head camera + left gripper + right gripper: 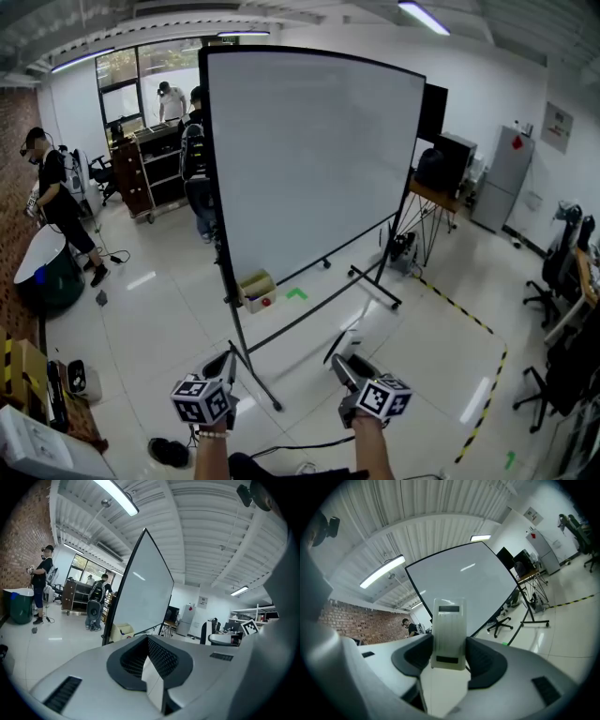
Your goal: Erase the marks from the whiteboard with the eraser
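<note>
The eraser [449, 630] is already in hand: the right gripper [449, 654] has its fingers [483, 657] pinching it on both sides, and the pale block stands up out of them with its long axis running along the fingers, its free end aimed at the whiteboard [464, 585]. The left gripper [149, 662] carries nothing, its 2 fingers [164, 658] pressed together. In the head view both grippers sit at the bottom edge of the frame, the left gripper [221, 367] left of centre and the right gripper [341, 364] right of centre, while the whiteboard [309, 159] fills the upper middle on its wheeled stand, well apart from them, ahead and above. Neither arm looks clearly nearer, but only the right one has the tool. No marks can be made out on the white face in any of the 3 views, so where wiping must start cannot be told from here. As a judgement, the coming move calls for closing that gap and lifting the right gripper so the eraser's flat face, not its narrow end, meets the board.
</note>
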The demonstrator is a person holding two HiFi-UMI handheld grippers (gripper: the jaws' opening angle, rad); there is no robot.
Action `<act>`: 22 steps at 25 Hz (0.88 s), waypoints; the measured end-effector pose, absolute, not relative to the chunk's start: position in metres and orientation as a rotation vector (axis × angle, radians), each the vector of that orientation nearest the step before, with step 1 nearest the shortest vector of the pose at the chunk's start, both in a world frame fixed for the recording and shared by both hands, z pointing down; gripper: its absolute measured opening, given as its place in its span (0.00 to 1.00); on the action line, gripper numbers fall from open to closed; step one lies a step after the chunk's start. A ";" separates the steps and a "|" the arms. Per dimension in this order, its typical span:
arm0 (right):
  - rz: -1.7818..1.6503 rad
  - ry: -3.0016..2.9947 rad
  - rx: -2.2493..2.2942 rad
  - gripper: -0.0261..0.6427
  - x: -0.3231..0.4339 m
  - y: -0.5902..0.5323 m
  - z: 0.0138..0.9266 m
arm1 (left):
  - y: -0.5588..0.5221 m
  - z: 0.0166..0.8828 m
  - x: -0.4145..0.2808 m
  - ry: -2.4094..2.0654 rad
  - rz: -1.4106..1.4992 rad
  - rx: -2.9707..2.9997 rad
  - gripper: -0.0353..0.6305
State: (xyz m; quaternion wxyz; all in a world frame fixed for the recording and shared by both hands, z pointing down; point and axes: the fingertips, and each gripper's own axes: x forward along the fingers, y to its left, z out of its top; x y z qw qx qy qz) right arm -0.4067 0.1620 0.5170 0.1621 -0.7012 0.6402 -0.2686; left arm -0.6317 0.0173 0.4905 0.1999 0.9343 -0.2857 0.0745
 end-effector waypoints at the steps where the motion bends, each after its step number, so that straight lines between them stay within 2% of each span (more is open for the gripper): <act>1: -0.765 1.835 -2.003 0.41 -0.400 0.162 0.517 | 0.022 0.492 -0.627 -0.799 0.219 2.605 0.03; 8: -0.630 2.019 -1.894 0.41 -0.399 0.095 0.455 | 0.003 0.472 -0.622 -0.873 0.260 2.589 0.03; 22: -0.108 2.276 -2.047 0.41 -0.416 -0.108 0.219 | -0.131 0.354 -0.581 -0.872 0.042 2.799 0.03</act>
